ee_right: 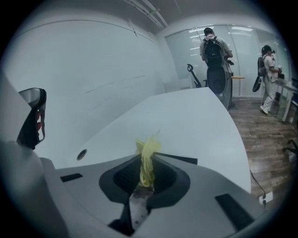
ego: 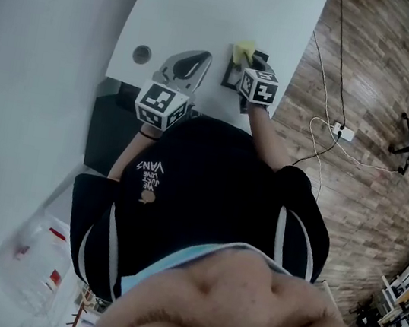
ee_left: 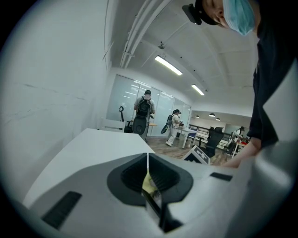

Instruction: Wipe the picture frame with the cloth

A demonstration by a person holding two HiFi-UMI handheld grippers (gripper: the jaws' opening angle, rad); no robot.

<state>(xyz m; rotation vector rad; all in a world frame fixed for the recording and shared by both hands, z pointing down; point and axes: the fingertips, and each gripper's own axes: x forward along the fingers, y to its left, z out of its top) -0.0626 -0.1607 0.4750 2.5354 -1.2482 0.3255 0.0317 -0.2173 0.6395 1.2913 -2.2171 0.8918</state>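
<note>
**Yellow cloth pinched tight, frame sitting at the counter edge**

So the right gripper [ee_right: 147,163] has its jaws clamped on the yellow cloth [ee_right: 148,145], and a tuft pokes out past the tips. From the head view the cloth [ego: 244,50] sits at the far end of the dark picture frame [ego: 232,75], which lies on the white counter [ego: 214,6] right at its near edge, by the wood floor [ego: 356,83]. The left gripper [ee_left: 148,158] has its jaws pressed together just left of the frame. There's a small yellowish bit in the gap, but I can't tell what it is.
</note>
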